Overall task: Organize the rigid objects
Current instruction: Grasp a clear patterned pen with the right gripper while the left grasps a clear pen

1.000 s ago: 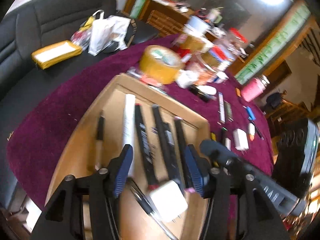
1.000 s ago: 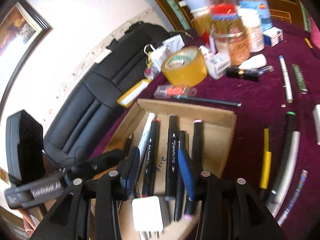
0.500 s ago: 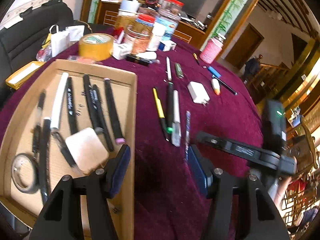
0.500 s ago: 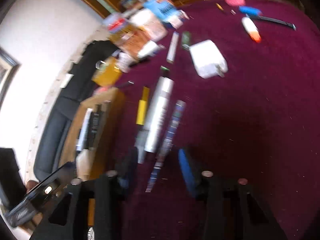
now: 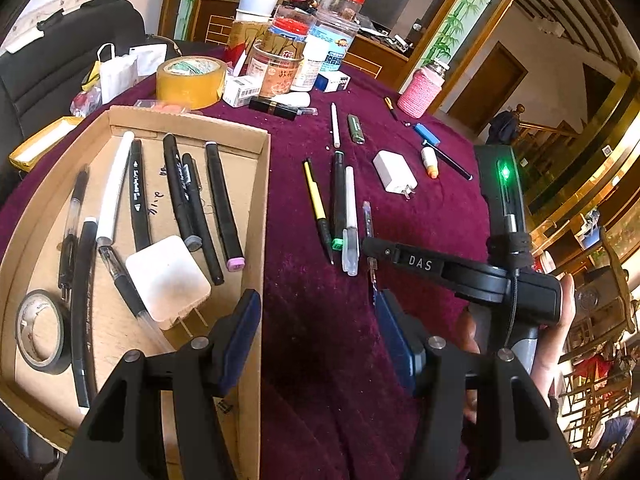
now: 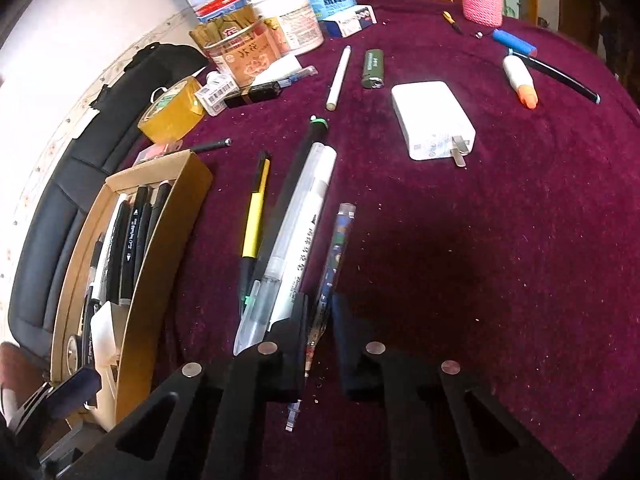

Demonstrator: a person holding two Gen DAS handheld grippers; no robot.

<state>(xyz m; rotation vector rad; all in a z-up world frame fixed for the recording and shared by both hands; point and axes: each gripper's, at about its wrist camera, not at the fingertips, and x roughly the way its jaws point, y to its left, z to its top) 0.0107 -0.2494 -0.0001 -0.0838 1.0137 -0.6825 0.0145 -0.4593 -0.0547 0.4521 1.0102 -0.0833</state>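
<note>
A cardboard tray (image 5: 262,184) on the maroon cloth holds several black markers, a white charger (image 5: 168,280) and a tape roll (image 5: 40,330). Loose pens lie to its right: a yellow pen (image 6: 254,216), a white marker (image 6: 304,232) and a patterned pen (image 6: 334,264). My right gripper (image 6: 320,316) is low over the cloth, jaws open around the patterned pen's lower end. My left gripper (image 5: 316,328) is open and empty above the tray's right edge. A second white charger (image 6: 432,120) lies further right.
Jars (image 5: 276,68), a yellow tape roll (image 5: 190,80), small boxes and a pink cup (image 5: 420,90) crowd the far side. A lighter (image 6: 373,68), white pen (image 6: 338,78), highlighter (image 6: 520,82) and black pen (image 6: 560,78) lie scattered. A black sofa (image 5: 48,64) is at left.
Both grippers left the tray and moved right. The right gripper dropped low to the loose pens and now straddles the patterned pen. The white charger stays in the tray.
</note>
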